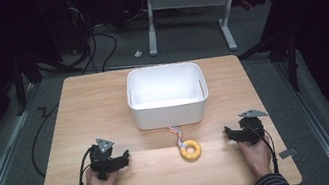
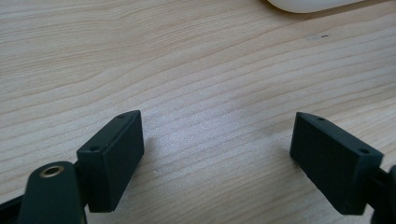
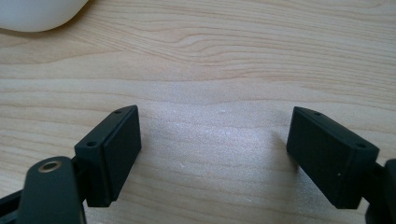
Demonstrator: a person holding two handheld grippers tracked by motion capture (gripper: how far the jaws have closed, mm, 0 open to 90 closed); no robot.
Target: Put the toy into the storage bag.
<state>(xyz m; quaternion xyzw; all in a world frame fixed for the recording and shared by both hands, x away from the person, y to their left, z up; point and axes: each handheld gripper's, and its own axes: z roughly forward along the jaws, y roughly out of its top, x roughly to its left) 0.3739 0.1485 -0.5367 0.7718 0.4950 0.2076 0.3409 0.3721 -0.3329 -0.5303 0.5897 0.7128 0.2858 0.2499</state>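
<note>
Resting on the worktop (image 1: 104, 107) with fingers spread and empty, the right gripper (image 1: 231, 134) sits nearer the yellow ring toy (image 1: 191, 150) than the left gripper (image 1: 122, 159), just near of the white bin (image 1: 170, 114).

1. The surface (image 1: 102, 98) is standing as a light wood-grain top with rounded corners, resting over a grey floor.
2. A white bin (image 1: 170, 117) is sitting directly on the surface, at the centre of its far half, open side up.
3. A yellow ring (image 1: 191, 150) is lying flat on the surface just in front of the bin, apart from its wall.
4. A short multicoloured cord (image 1: 177, 135) is trailing from the ring toward the bin's near wall.
5. The left gripper (image 1: 123, 156) and right gripper (image 1: 227, 134) are resting on the near half, well apart, one to each side of the ring, their fingers (image 2: 112, 158) spread over bare wood.
</note>
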